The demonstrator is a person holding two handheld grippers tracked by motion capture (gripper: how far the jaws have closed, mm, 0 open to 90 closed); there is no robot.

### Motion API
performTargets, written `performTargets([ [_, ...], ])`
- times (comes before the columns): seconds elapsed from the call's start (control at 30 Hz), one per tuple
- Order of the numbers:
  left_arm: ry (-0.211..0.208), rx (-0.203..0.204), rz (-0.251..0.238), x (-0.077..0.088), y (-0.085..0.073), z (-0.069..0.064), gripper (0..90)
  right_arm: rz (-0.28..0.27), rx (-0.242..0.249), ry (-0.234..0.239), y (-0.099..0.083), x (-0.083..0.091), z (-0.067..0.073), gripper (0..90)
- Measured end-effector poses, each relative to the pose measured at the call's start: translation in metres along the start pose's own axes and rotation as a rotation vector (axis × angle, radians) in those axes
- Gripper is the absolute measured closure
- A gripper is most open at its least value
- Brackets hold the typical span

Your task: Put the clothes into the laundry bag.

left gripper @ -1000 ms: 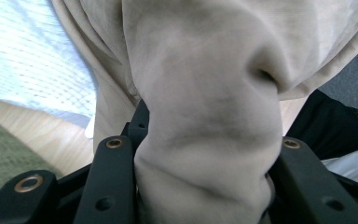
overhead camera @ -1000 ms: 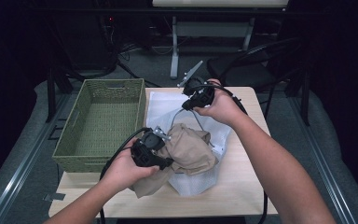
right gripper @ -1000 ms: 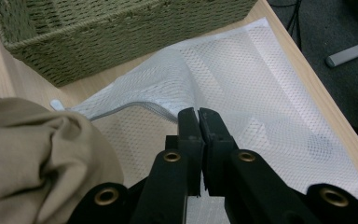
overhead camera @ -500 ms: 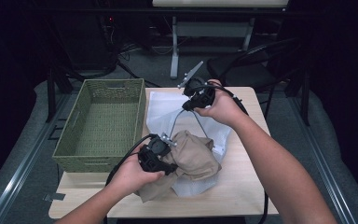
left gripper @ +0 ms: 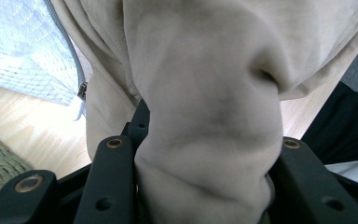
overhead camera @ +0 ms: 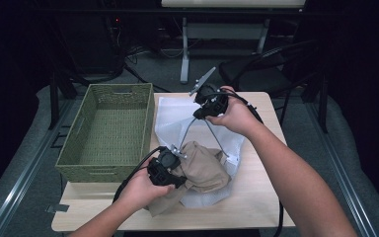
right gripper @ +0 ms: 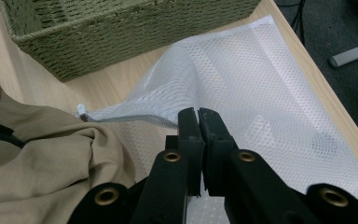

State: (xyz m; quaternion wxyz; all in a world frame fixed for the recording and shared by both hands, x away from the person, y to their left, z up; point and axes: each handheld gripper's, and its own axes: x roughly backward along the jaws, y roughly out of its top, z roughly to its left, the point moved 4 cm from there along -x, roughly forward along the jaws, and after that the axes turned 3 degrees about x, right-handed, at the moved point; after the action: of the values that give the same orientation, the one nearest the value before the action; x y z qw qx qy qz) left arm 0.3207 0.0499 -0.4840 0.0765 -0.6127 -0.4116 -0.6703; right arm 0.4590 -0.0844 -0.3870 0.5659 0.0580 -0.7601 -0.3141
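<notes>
While left gripper (overhead camera: 170,170) jaws clamp the tan garment (overhead camera: 205,165), right gripper (right gripper: 199,122), jaws closed on mesh bag (right gripper: 270,93), should hold its zippered mouth wide.

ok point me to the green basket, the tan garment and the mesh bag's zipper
green basket (overhead camera: 79,129), high view, on its woven left wall
tan garment (left gripper: 205,93), left gripper view, on the bunched fold between the jaws
mesh bag's zipper (right gripper: 135,120), right gripper view, along the grey zipper line

Crumpled tan garment (overhead camera: 205,168) atop mesh bag (overhead camera: 177,123)
</notes>
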Motion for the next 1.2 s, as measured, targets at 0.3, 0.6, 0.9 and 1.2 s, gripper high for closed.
performTargets([
  [0.3, 0.027, 0.047, -0.006, -0.015, 0.0, 0.006, 59.0, 0.004, 0.007, 0.006, 0.0, -0.003, 0.004, 88.6],
  [0.6, 0.058, 0.098, 0.006, -0.023, 0.0, 0.014, 59.0, 0.006, 0.02, 0.015, 0.0, -0.005, 0.009, 88.6],
  [0.9, 0.096, 0.141, 0.012, -0.031, 0.003, 0.02, 59.0, 0.007, 0.028, 0.024, 0.002, -0.008, 0.013, 88.6],
  [1.2, 0.098, 0.168, 0.001, -0.038, 0.007, 0.022, 59.1, 0.009, 0.025, 0.028, 0.002, -0.012, 0.016, 88.6],
])
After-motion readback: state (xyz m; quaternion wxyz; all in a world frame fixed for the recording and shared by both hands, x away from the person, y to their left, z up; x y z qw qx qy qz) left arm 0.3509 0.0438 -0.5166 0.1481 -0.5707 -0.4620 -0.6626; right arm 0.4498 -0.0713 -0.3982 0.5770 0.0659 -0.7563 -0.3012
